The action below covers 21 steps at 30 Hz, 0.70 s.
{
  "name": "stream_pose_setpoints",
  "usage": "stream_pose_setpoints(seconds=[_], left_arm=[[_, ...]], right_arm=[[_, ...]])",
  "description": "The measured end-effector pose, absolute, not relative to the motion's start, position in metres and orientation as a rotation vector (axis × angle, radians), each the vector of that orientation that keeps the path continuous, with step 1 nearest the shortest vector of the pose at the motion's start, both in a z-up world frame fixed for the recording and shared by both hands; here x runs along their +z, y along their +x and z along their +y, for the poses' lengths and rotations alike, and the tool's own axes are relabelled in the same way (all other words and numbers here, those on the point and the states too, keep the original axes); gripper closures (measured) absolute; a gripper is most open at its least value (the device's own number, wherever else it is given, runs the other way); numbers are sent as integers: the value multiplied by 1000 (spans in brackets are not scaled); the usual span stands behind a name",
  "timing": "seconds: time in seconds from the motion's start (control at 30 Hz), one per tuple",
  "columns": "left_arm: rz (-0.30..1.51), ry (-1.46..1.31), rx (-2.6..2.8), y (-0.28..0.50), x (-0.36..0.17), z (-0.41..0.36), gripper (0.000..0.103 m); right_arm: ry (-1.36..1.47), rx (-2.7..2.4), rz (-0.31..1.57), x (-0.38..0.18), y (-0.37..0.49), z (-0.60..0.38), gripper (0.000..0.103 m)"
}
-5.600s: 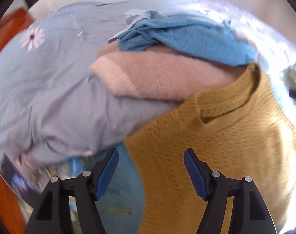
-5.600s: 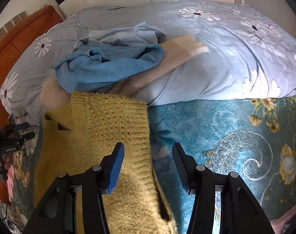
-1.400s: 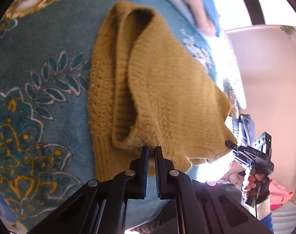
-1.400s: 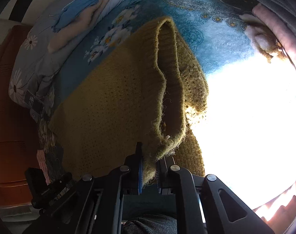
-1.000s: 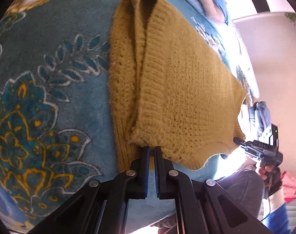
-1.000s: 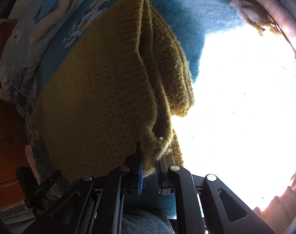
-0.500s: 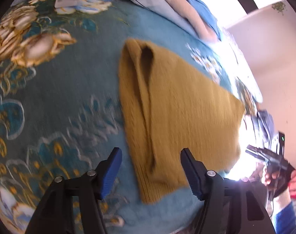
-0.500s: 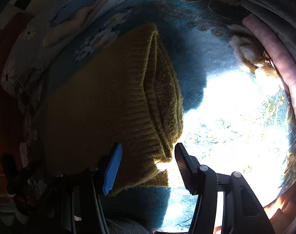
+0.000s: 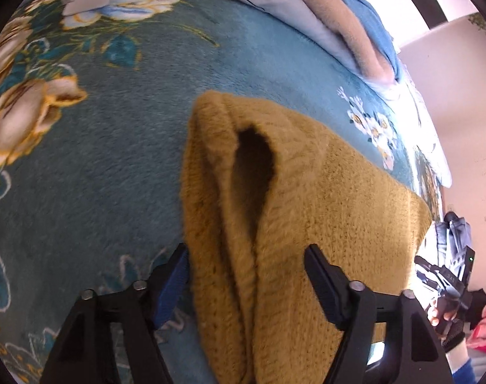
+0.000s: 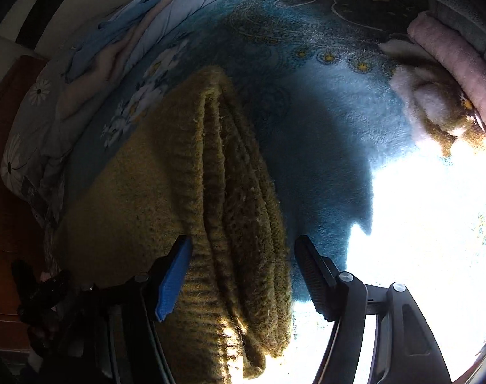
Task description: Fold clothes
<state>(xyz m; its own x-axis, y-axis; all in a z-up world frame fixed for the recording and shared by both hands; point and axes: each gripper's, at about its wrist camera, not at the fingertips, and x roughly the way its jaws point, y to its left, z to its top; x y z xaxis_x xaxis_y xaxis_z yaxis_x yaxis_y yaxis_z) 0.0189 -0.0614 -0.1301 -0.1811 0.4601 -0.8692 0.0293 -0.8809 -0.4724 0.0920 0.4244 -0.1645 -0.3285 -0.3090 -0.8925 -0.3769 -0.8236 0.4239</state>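
Observation:
A mustard yellow knitted sweater (image 9: 322,198) lies folded in layers on the teal flowered blanket (image 9: 121,147). In the left wrist view its folded left edge runs between the jaws of my left gripper (image 9: 246,256), which are opening and do not press on the knit. The same sweater (image 10: 166,185) fills the left half of the right wrist view, its stacked right edge passing between the jaws of my right gripper (image 10: 241,246). Those jaws are opening too, and the pads stand clear of the fabric.
A pile of blue and beige clothes (image 9: 348,22) rests on a grey-blue flowered quilt (image 10: 35,105) at the head of the bed. Pink and grey folded blankets (image 10: 450,44) lie at the right. A person's hand with the other gripper (image 9: 447,291) shows at the bed's edge.
Both grippers were shut on the sweater's near corners a second ago. They have let go and spread wide, and the sweater has dropped flat onto the blanket in its fold.

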Motion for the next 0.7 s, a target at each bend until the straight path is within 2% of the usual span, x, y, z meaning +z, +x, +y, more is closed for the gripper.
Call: stream_pose_setpoints(seconds=[0.07, 0.13, 0.33, 0.4, 0.43, 0.47, 0.5, 0.57, 0.6, 0.7], left_arm=[[-563, -1786, 2133, 17, -129, -57, 24], [-570, -1779, 2116, 16, -129, -54, 26], [-655, -1745, 2061, 14, -128, -46, 28], [-658, -1750, 2057, 14, -129, -42, 34], [-661, -1757, 2062, 13, -130, -41, 39], [-668, -1763, 2064, 13, -131, -40, 41], [-678, -1768, 2068, 13, -132, -40, 48], [-698, -1788, 2081, 13, -135, -40, 63], [-701, -1797, 2089, 14, -136, -39, 72], [-677, -1785, 2117, 16, -133, -30, 80]], right_arm=[[-1777, 2378, 976, -168, 89, 425, 26], [-1758, 2406, 1032, -169, 85, 424, 24], [-1743, 2461, 1075, -175, 70, 411, 26], [-1731, 2454, 1096, -172, 78, 419, 35], [-1725, 2451, 1106, -171, 81, 423, 43], [-1721, 2447, 1117, -172, 85, 431, 47], [-1719, 2441, 1127, -174, 96, 456, 49], [-1719, 2435, 1141, -163, 120, 479, 69], [-1725, 2428, 1153, -163, 120, 479, 72], [-1731, 2432, 1136, -158, 119, 475, 79]])
